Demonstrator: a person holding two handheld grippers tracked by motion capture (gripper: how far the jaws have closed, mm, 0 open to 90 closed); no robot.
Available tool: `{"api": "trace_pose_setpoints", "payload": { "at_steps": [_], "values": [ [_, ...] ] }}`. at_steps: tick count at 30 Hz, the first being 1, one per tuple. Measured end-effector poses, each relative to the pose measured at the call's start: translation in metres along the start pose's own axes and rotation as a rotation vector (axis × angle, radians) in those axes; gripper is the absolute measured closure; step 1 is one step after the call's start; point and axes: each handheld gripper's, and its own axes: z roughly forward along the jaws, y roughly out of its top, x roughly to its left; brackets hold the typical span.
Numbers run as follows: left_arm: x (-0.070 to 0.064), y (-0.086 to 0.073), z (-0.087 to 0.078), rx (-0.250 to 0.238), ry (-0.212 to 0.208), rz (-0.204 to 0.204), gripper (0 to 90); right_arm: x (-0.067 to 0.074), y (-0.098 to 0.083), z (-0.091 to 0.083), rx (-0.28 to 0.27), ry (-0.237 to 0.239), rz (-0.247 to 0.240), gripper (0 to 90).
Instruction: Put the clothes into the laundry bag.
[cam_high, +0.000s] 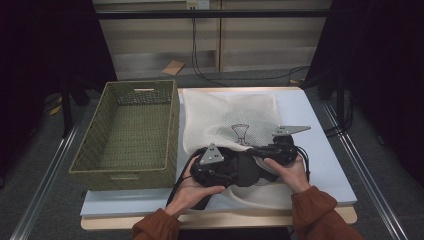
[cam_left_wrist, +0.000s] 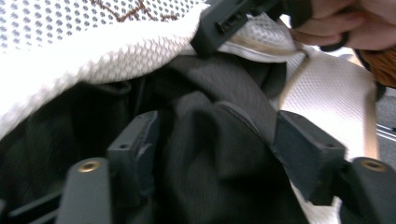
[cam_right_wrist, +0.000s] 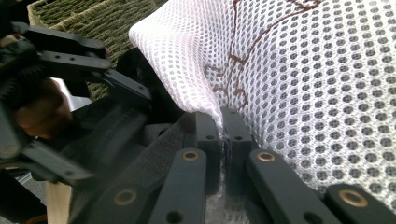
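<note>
Black cloth (cam_left_wrist: 210, 154) bulges between the left claw's (cam_left_wrist: 215, 144) parted jaws.

Two rust-orange sleeves (cam_high: 320, 210) cover the person's forearms. Each hand holds a black gripper: the left gripper (cam_left_wrist: 215, 154) and the right gripper (cam_right_wrist: 223, 135) have blocky black jaws on linked bars with brass rivets. A grey three-cornered plate (cam_high: 212, 155) tops each.

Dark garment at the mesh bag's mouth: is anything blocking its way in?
Nothing visible blocks it. The right gripper, jaws shut on the white mesh bag's edge, lifts it, so the mouth gapes. The dark garment lies in that opening, between the left gripper's open jaws, and part of it is already under the mesh.
</note>
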Motion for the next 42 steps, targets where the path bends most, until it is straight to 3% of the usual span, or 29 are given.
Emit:
{"api": "trace_pose_setpoints", "payload": {
  "at_steps": [2,4,7,10,11,13,15,16,17,18,19,20,23,26,27,36,42],
  "values": [
    [0.001,-0.005,-0.008,0.005,0.007,-0.006,26.1,0.000,0.000,0.000,0.000,0.000,-0.001,88.0],
    [0.000,-0.012,-0.016,-0.004,0.041,-0.007,23.4,0.000,-0.001,0.001,0.000,-0.002,-0.004,87.9],
    [0.002,-0.029,-0.026,0.026,0.057,-0.002,19.7,0.000,-0.001,0.001,0.002,-0.003,-0.007,87.8],
    [0.000,-0.038,-0.028,0.035,0.060,0.007,20.2,0.000,-0.001,0.001,0.003,-0.002,-0.009,87.8],
    [0.002,-0.046,-0.028,0.069,0.063,0.021,18.9,0.000,-0.001,0.002,0.004,-0.003,-0.011,87.8],
    [0.001,-0.049,-0.027,0.079,0.074,0.021,18.4,0.001,-0.001,0.002,0.006,-0.002,-0.009,87.7],
    [0.002,-0.056,-0.018,0.130,0.067,0.039,18.2,0.001,0.000,0.002,0.011,0.000,-0.005,87.7],
    [0.002,-0.056,-0.018,0.130,0.067,0.039,18.2,0.001,0.000,0.002,0.012,-0.001,-0.004,87.7],
    [0.001,-0.059,-0.014,0.130,0.078,0.030,19.5,0.001,0.000,0.002,0.013,0.000,-0.006,87.7],
    [0.003,-0.060,-0.011,0.161,0.090,0.049,19.5,0.001,0.000,0.002,0.013,0.000,-0.006,87.7],
    [0.005,-0.062,-0.010,0.168,0.101,0.062,31.7,0.002,0.000,0.002,0.016,-0.002,-0.010,87.7],
    [0.008,-0.062,-0.010,0.153,0.116,0.031,36.5,0.002,0.000,0.002,0.017,-0.003,-0.010,87.7],
    [0.012,-0.060,-0.013,0.142,0.100,0.005,62.5,0.002,0.000,0.002,0.017,-0.002,-0.009,87.7],
    [0.014,-0.059,-0.014,0.130,0.075,0.001,73.9,0.002,0.001,0.002,0.018,0.000,-0.008,87.8],
    [0.014,-0.056,-0.018,0.110,0.063,0.016,76.5,0.002,0.001,0.002,0.019,-0.001,-0.007,87.8],
    [0.016,-0.041,-0.027,0.011,-0.006,-0.036,81.5,0.002,0.003,0.001,0.016,0.000,-0.002,87.8],
    [0.019,-0.023,-0.025,-0.037,-0.002,-0.038,82.8,0.002,0.004,0.000,0.014,0.003,-0.003,87.8]
  ]
}}
